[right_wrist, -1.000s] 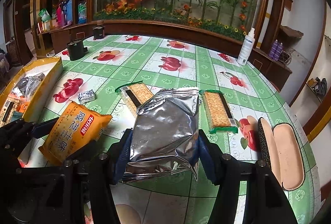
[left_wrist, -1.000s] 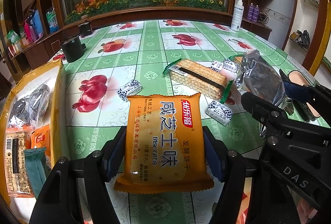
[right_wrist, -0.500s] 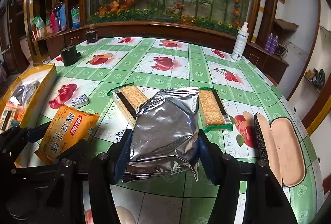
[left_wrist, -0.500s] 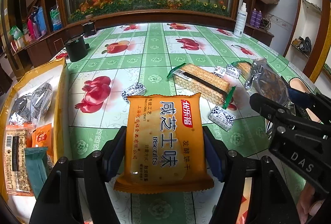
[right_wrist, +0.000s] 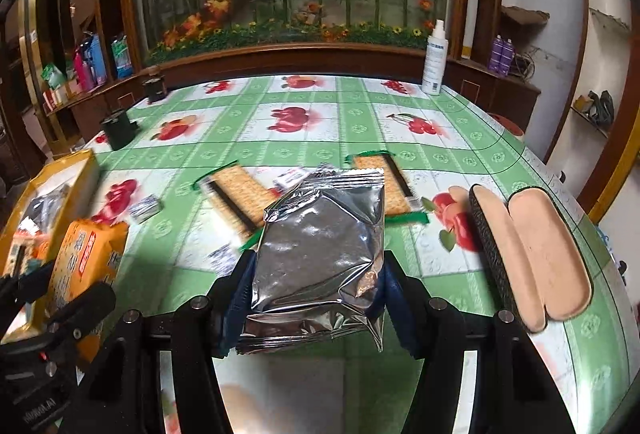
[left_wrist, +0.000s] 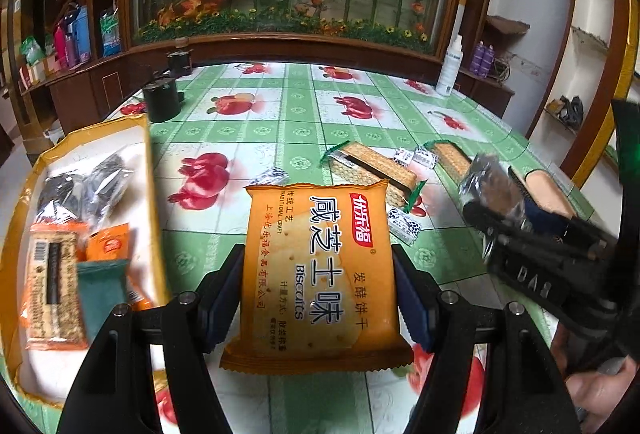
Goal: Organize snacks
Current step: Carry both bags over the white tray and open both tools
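Both held packs have risen since the previous frames; more table now shows beneath them, and the yellow box point(left_wrist: 154, 193) sits closer to the left gripper point(left_wrist: 318, 298). Left gripper: jaws pinching the orange biscuit pack point(left_wrist: 320, 274) by its side edges, pack clear of the green fruit-print tablecloth point(left_wrist: 296, 121), just right of the box. Right gripper point(right_wrist: 316, 294): jaws clamped on the silver foil pouch point(right_wrist: 320, 254), also lifted. On the cloth beyond: two clear-wrapped cracker packs point(right_wrist: 236, 193), several small black-and-white sachets point(left_wrist: 404, 226). Box already contains dark bags, an orange sachet, a teal pack. Open glasses case point(right_wrist: 536, 254) lies to the right. White spray bottle point(right_wrist: 434, 59) at far edge.
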Motion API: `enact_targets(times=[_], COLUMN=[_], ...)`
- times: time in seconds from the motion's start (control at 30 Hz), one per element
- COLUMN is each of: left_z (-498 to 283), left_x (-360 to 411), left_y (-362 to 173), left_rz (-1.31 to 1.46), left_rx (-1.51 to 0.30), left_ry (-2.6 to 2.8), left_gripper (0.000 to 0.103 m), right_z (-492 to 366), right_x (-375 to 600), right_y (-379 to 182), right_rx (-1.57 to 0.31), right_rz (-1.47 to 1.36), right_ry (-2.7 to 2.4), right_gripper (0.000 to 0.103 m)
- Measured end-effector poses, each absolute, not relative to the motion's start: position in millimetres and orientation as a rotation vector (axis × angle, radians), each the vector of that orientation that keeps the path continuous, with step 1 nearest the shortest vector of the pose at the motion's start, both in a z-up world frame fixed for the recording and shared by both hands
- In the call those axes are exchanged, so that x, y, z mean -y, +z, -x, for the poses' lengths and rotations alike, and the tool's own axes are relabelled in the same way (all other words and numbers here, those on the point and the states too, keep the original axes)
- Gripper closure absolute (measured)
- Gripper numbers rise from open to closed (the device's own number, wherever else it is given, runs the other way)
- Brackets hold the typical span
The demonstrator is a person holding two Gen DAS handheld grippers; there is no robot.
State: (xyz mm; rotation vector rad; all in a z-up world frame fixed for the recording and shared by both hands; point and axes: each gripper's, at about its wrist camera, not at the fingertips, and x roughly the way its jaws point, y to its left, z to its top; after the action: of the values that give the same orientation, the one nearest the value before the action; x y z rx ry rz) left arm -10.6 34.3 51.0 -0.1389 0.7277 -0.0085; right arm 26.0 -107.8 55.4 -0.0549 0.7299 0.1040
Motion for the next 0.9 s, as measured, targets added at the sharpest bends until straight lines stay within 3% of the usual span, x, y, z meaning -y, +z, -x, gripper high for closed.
enact_targets(times=[0.43, 0.9], left_z=[47.5, 71.6], left_x=[-118.3, -248.6], left_y=[84.5, 47.6], left_rz=[0.252, 0.441], left_rx=[-0.636, -0.719], left_ry=[0.104, 0.310], left_gripper=[0.034, 0.034], right_z=[2.7, -30.4], right_x=[31.1, -138.5], right_y=[86.7, 104.8], right_rx=[-0.729, -0.807], right_rz=[0.086, 0.179], right_ry=[0.329, 0.637], right_gripper=[0.038, 0.038])
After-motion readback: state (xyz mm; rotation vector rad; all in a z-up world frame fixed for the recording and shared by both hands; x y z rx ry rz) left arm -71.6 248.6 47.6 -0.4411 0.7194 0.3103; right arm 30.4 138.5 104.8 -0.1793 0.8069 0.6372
